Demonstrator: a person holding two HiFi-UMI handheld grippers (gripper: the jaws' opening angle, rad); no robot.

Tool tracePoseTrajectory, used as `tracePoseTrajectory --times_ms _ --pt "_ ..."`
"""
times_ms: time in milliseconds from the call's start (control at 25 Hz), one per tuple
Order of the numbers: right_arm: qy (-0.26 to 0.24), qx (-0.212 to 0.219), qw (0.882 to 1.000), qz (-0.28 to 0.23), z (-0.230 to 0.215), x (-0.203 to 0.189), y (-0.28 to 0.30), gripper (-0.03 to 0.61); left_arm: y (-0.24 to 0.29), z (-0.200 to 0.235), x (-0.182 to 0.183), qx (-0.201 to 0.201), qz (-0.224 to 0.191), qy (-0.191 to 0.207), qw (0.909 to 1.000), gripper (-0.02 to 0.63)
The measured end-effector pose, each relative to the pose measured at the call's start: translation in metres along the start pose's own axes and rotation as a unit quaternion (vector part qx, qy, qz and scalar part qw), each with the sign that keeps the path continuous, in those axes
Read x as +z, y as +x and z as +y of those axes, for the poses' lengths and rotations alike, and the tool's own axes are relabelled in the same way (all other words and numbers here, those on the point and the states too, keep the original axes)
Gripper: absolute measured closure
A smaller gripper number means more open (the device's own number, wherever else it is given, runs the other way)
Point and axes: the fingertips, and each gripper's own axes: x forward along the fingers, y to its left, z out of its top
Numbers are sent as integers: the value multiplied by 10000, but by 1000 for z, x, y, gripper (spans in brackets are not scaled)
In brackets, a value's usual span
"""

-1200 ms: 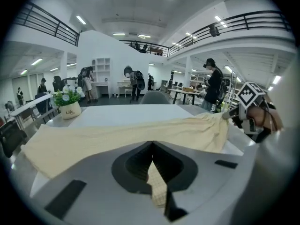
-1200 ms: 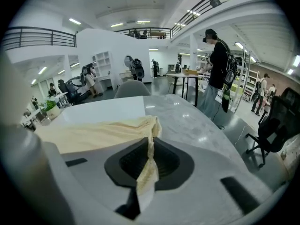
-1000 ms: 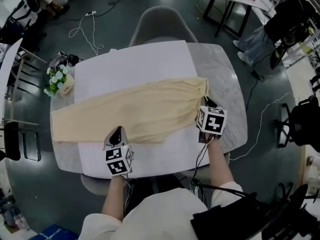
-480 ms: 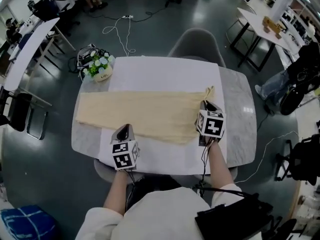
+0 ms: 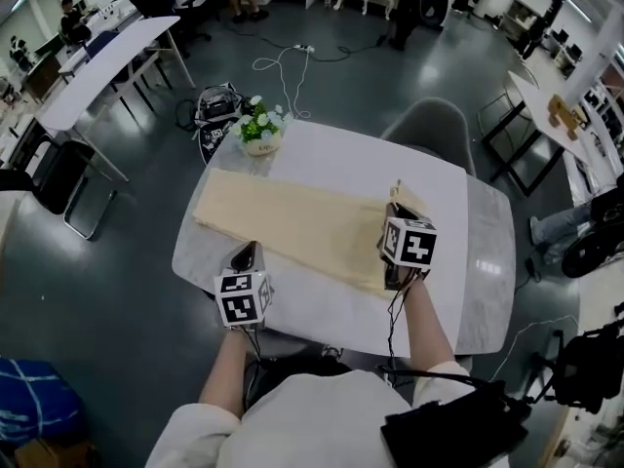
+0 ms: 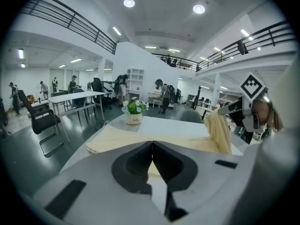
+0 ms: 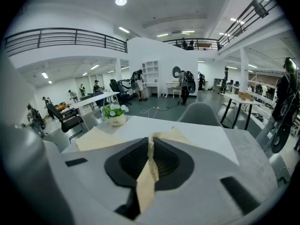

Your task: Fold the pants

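Observation:
Cream pants (image 5: 292, 224) lie stretched across the white-covered table (image 5: 341, 159), legs toward the far left. My right gripper (image 5: 394, 210) is shut on the waist end, and a strip of the cloth runs between its jaws (image 7: 151, 146). That end is lifted and hangs in a fold (image 6: 218, 131). My left gripper (image 5: 247, 250) sits at the pants' near edge, halfway along. Its jaws are shut (image 6: 152, 150), with a sliver of cream cloth between them. The flat part of the pants (image 6: 112, 138) lies beyond it.
A pot of flowers (image 5: 259, 133) stands at the table's far left corner. A grey chair (image 5: 434, 125) is tucked in at the far side. The bare marble top (image 5: 487, 252) shows at the right. Cables, desks, chairs and people fill the floor around.
The head view has swung round, so the table now sits turned and more to the right. Both grippers stay shut at the pants' near edge. The waist end has risen with the right gripper.

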Motion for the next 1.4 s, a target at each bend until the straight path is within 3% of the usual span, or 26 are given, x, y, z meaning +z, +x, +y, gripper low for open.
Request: tracePoseTrajectory --times_ms 600,1000,1400 --pt "-530 907 9945 53 193 51 57 557 -34 148 11 633 -210 -586 9961 606" --pt "-689 1450 9870 104 304 64 92 557 -32 216 5 788 -149 -742 9940 606" --pt "-887 1781 9797 252 385 63 129 557 -26 264 -12 899 -61 -913 9917 606"
